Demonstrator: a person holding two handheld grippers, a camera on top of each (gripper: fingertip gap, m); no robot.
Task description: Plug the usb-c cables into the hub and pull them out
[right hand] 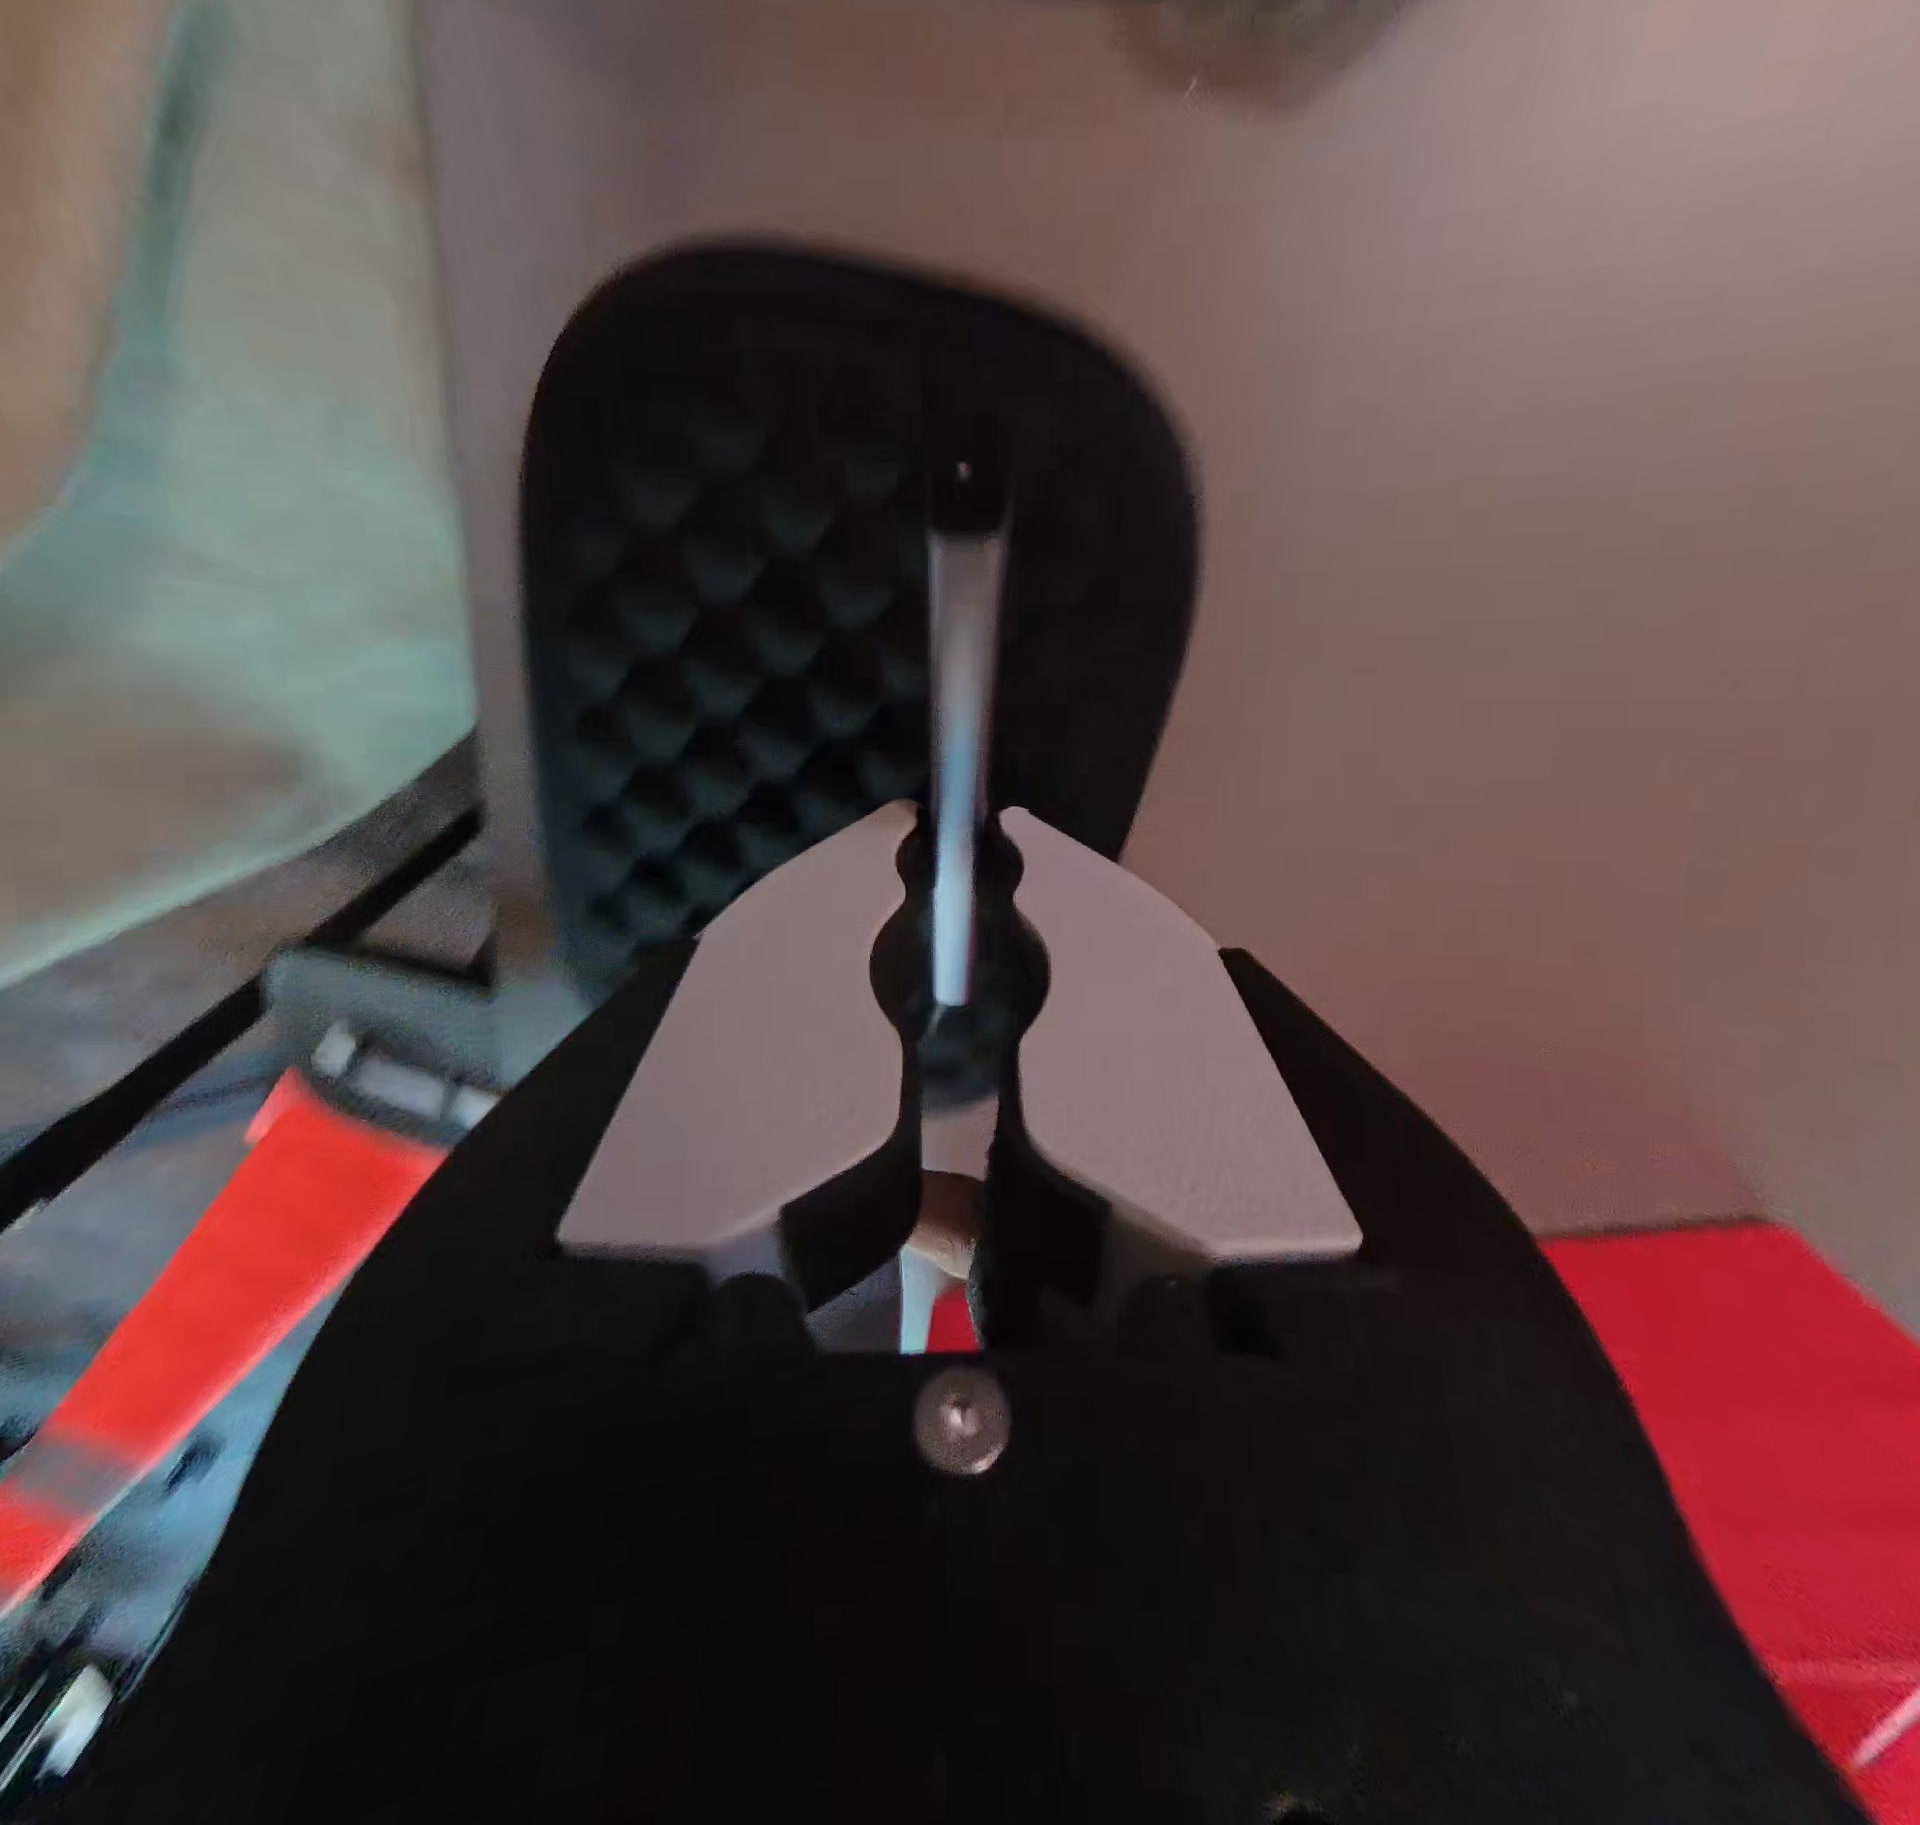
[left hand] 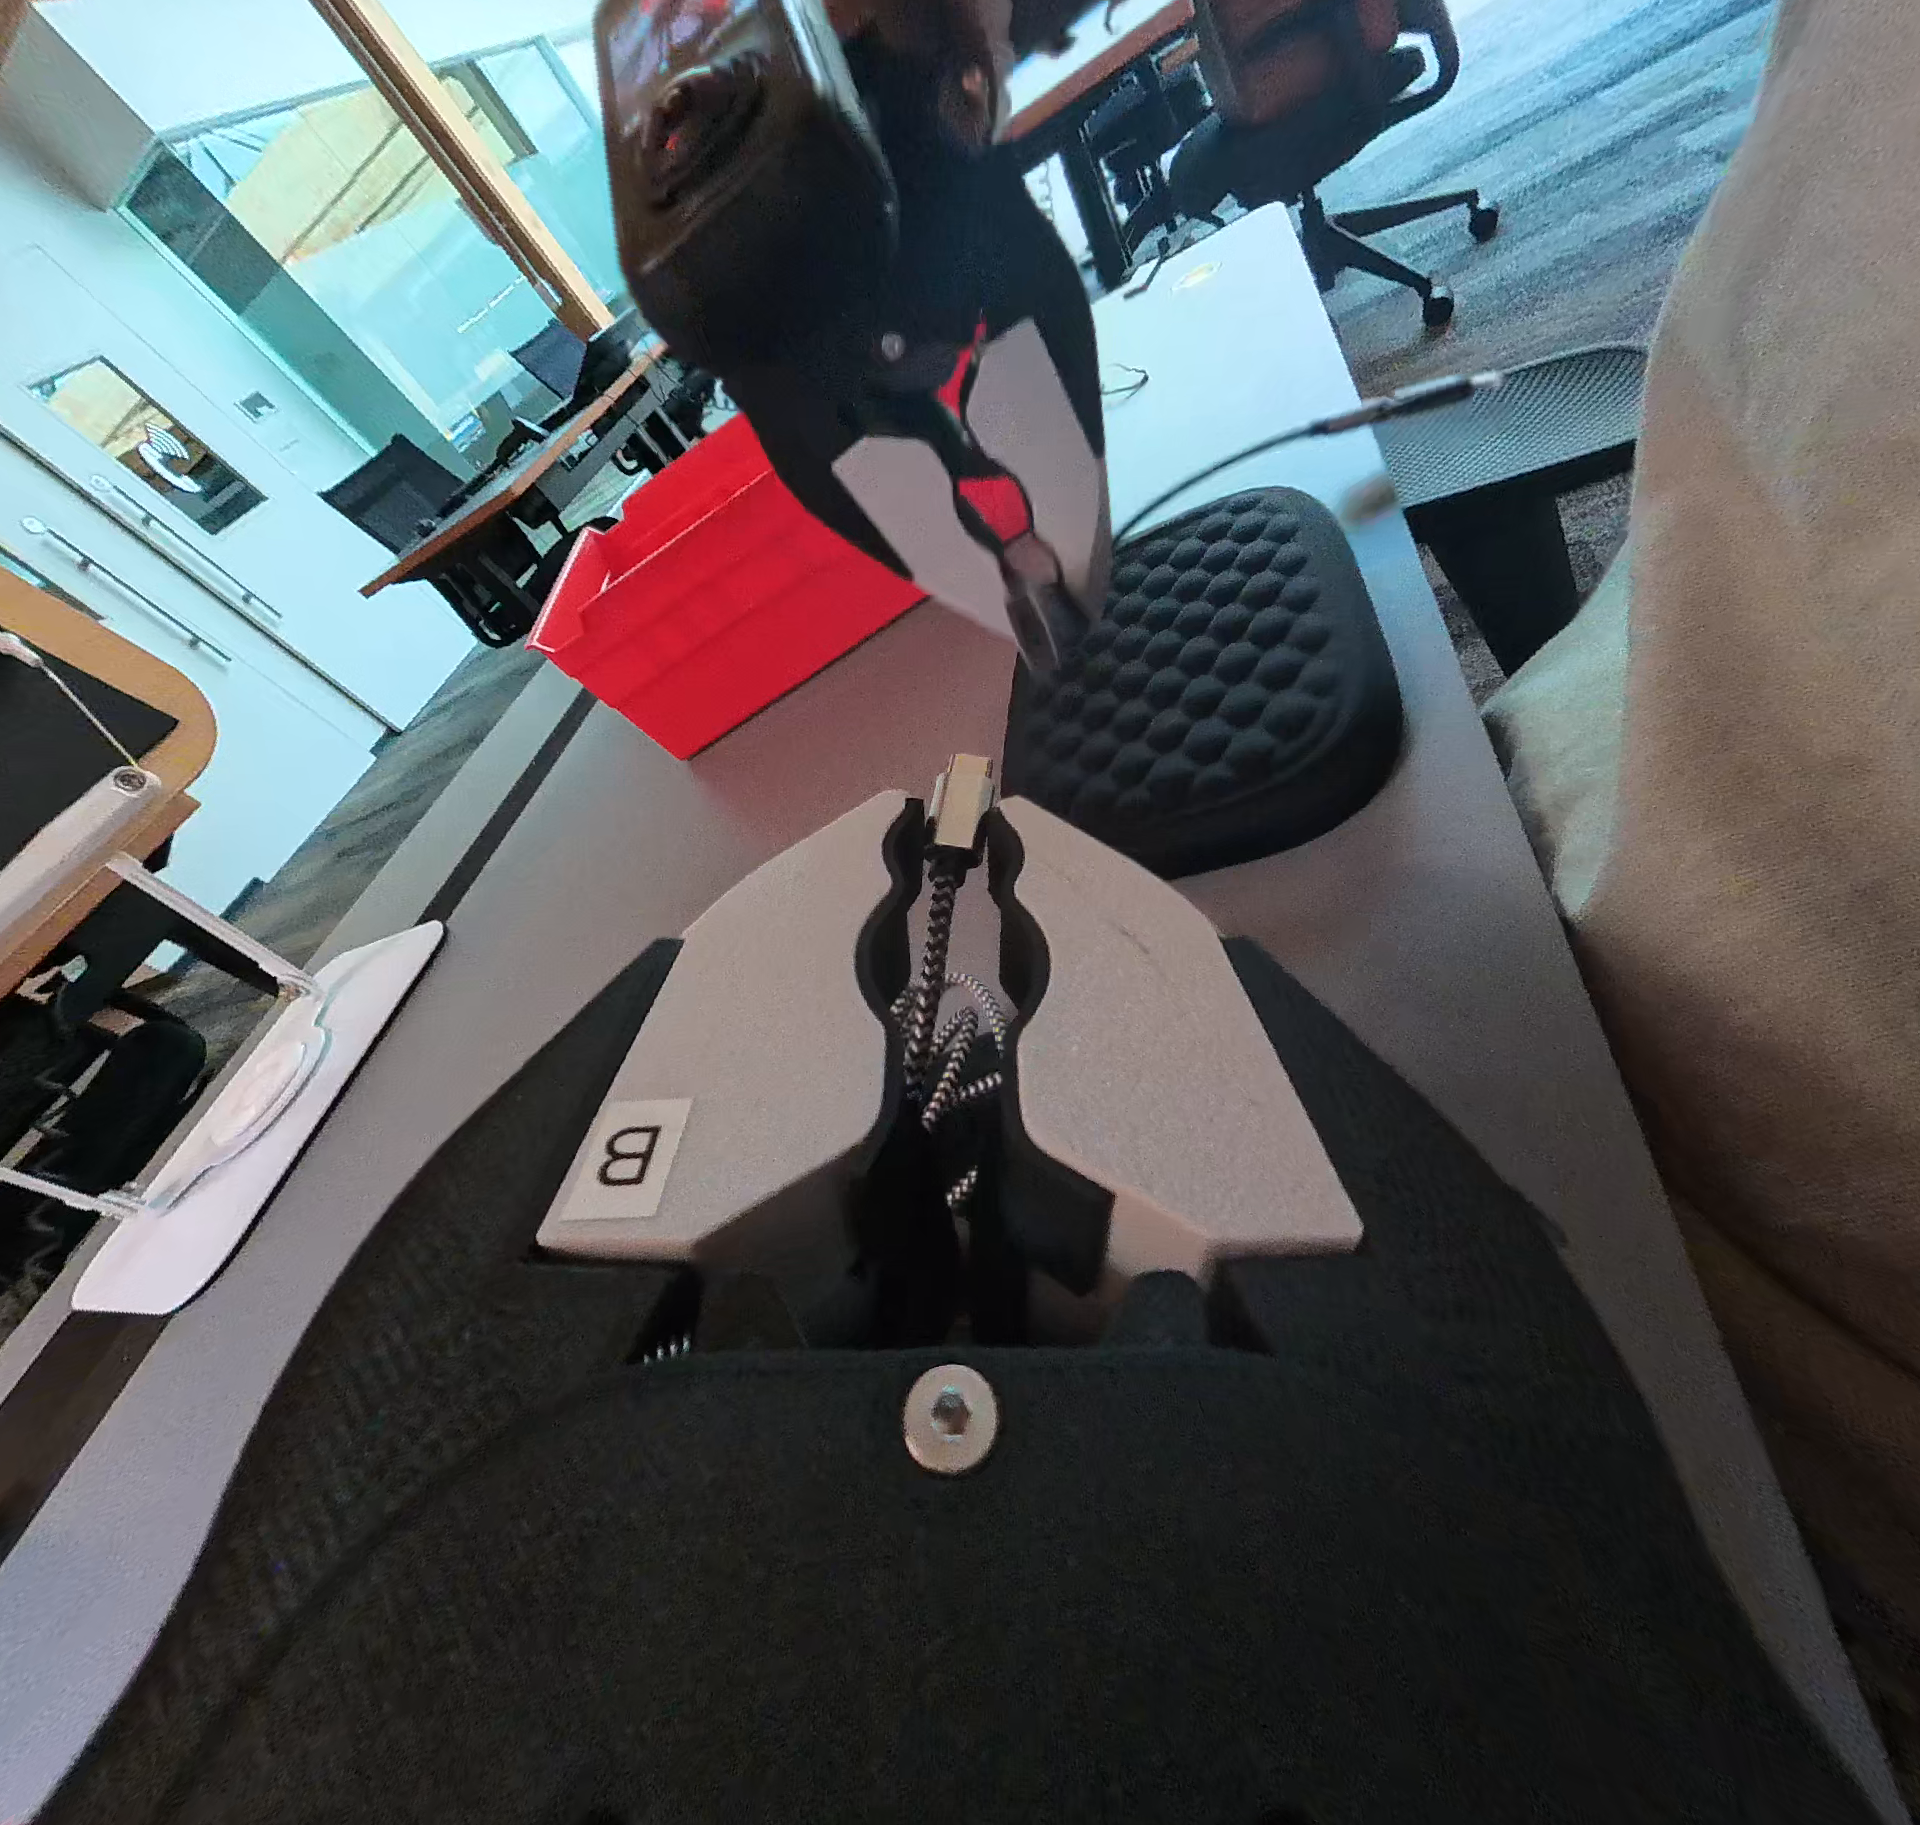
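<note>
My left gripper (left hand: 958, 804) is shut on a black-and-white braided usb-c cable (left hand: 940, 908). Its silver plug (left hand: 963, 783) sticks out past the fingertips, just above the grey table (left hand: 790, 840). My right gripper (right hand: 958, 811) is shut on a thin grey slab with a dark tip, the hub (right hand: 958, 695), seen edge-on and blurred. In the left wrist view the right gripper (left hand: 1049, 622) hangs tilted over a black dimpled pad (left hand: 1226, 674), a short way beyond the plug. Plug and hub are apart.
A red bin (left hand: 717, 612) stands left of the pad and also shows in the right wrist view (right hand: 1766, 1412). A white plate with a clear stand (left hand: 281, 1100) lies at the table's left edge. A thin black cable (left hand: 1392, 409) lies behind the pad. A person in beige clothing (left hand: 1766, 632) is on the right. My hands' fingertips stand some 15 cm from each other.
</note>
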